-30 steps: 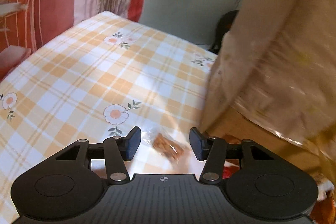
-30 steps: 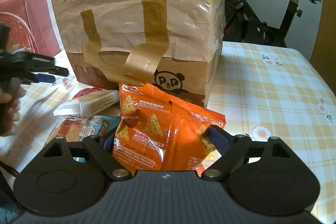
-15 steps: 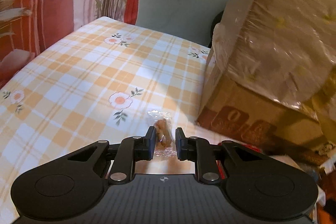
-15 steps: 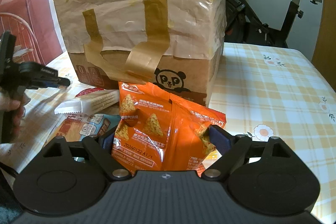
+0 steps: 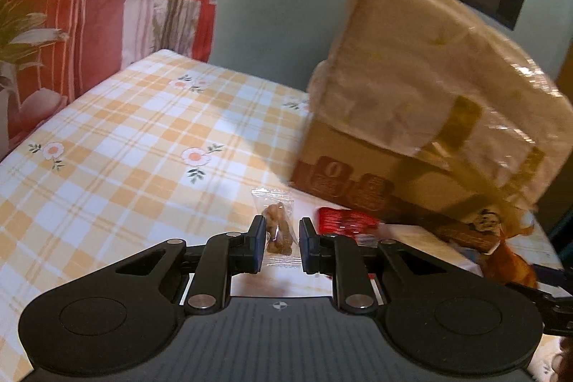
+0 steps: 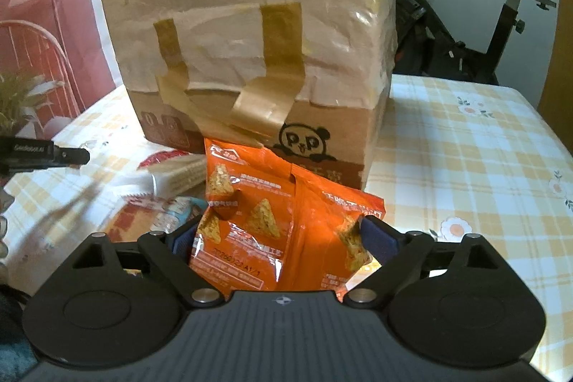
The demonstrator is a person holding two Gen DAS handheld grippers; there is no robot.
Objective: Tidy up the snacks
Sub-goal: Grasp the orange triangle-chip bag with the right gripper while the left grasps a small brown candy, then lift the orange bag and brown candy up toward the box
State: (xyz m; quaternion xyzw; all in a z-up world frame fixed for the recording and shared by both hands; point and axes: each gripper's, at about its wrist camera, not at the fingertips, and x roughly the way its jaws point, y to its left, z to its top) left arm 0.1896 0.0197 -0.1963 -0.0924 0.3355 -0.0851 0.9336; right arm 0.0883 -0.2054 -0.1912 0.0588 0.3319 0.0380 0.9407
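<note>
We are gripping the small clear packet (image 5: 277, 231) in the left gripper (image 5: 281, 244), jaws narrow and pinching its sides, its long axis running away along the fingers. We are clamping two orange chip bags (image 6: 286, 224) in the right gripper (image 6: 283, 240), just before the one cardboard box (image 6: 250, 59).

The tall brown cardboard box (image 6: 250, 59) looked matt below, its top wrapped in crinkled, shiny film and glossy tan tape. The orange foil chip bag (image 6: 279, 228) gleamed, creased. The small clear plastic snack packet (image 5: 277, 228) was glassy and wrinkled. The orange-and-white checked flowered tablecloth (image 5: 125, 138) lay smooth and dull. Both grippers showed matt black plastic with small bright metal pins.
</note>
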